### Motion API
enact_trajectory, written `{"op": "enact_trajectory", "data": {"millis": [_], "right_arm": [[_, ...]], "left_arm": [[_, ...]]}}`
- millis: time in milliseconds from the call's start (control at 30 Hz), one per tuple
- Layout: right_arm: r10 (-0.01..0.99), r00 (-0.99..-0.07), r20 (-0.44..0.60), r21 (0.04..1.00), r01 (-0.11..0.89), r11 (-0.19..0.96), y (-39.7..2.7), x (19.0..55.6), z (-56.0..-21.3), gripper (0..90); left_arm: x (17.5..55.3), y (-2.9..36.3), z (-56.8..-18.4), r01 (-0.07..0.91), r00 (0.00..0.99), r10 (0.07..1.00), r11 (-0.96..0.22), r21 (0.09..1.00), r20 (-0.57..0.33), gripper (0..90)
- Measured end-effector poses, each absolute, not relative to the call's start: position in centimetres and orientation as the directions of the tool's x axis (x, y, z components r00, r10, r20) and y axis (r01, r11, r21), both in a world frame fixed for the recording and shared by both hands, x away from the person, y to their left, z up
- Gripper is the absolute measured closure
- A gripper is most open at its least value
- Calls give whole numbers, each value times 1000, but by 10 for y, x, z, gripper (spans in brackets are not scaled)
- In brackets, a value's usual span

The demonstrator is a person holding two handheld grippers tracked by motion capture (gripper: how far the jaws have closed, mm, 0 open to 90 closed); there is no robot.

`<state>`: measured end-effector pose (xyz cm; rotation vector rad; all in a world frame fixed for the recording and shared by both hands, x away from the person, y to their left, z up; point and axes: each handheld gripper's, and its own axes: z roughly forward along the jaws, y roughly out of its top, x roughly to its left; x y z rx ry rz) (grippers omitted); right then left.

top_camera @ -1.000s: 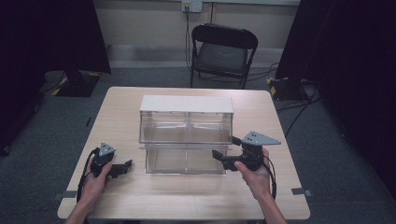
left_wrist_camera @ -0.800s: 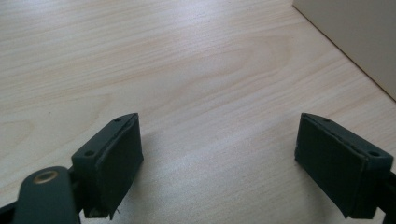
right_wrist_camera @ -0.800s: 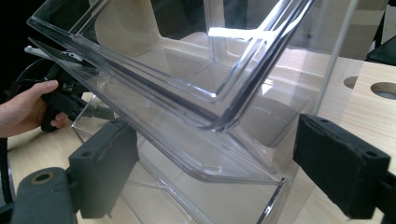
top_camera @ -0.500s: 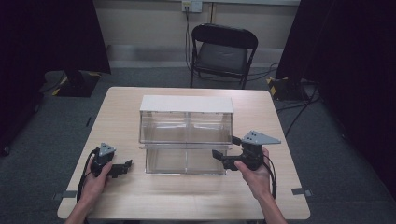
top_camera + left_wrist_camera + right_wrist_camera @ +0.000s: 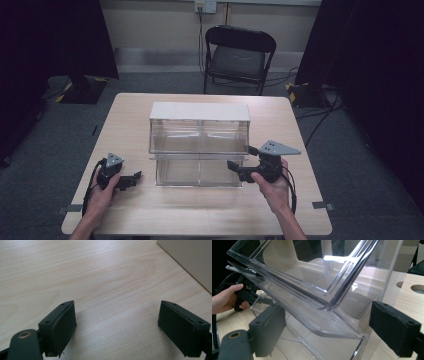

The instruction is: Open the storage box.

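1. The step in hand looks like the approach to the clear plastic organiser (image 5: 199, 145), a two-tier bin that sits in the middle of the high view on the wooden table (image 5: 135, 115).
2. The right gripper (image 5: 239, 170), right of centre in that view, points at the right front corner of the lower tier. Its jaws are spread wide and hold nothing; in the right gripper view the bin's edge (image 5: 329, 307) lies between them.
3. The left gripper (image 5: 131, 179), at lower left, rests low over bare table, well apart from the bin, its jaws likewise spread and empty.
4. The next move probably calls for easing the right jaws onto a thin wall and pinching gently, since the smooth plastic may slip.
5. The organiser is glossy, hard, transparent, with sloped fronts and a white flat top (image 5: 200, 111). The table is pale matte wood grain; the jaw pads (image 5: 62, 325) are black, blocky, faintly rough.
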<state>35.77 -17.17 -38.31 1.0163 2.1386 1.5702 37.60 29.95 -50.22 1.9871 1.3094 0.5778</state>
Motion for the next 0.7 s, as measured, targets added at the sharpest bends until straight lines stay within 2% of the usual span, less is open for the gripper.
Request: {"op": "enact_trajectory", "data": {"millis": [700], "right_arm": [[695, -700, 167, 920, 363, 144, -171, 357, -385, 132]], "left_arm": [[377, 300, -502, 617, 403, 915, -268, 740, -5, 139]]}}
